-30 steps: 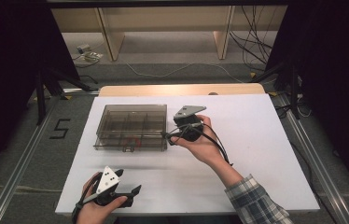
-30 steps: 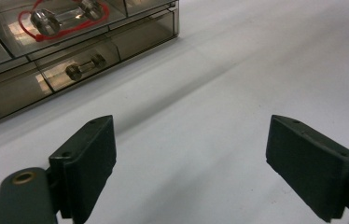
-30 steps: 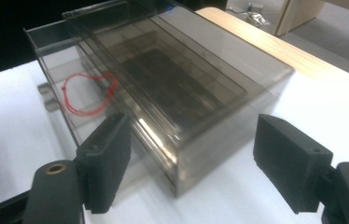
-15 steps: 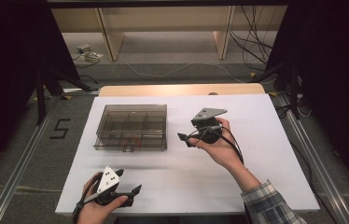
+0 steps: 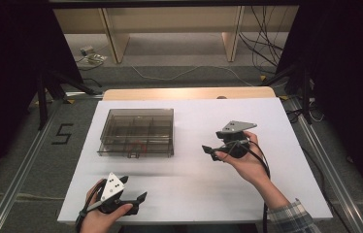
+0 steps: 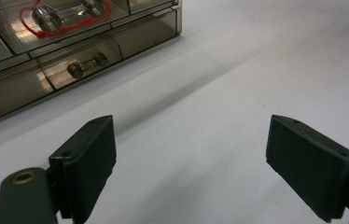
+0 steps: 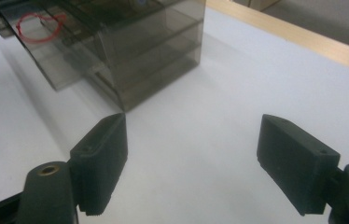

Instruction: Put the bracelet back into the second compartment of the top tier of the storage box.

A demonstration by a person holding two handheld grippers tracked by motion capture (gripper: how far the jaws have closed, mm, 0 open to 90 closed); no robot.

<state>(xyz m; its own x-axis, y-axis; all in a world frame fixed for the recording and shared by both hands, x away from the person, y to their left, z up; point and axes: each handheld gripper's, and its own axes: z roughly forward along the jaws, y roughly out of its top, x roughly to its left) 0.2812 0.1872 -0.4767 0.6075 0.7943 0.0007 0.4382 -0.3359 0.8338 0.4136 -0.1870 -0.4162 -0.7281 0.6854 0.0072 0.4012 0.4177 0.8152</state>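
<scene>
Right claw (image 5: 210, 151): released, jaws wide apart, nothing between them. Held above the bench at about 3 o'clock from the box, well apart from it, jaws pointing toward it.

Left claw (image 5: 138, 198): released too, jaws wide, empty. Low at the near edge of the bench, roughly 6 o'clock from the box, well apart.

Smoked clear box (image 5: 137, 131): on the white bench (image 5: 204, 184), left of centre, divided into compartments. Front drawer (image 6: 77, 63) with a small two-knob handle. Red cord loop (image 6: 70, 21) lies in a compartment just behind that drawer.

Wooden strip (image 5: 189, 93) along the bench's 12 o'clock edge.
</scene>
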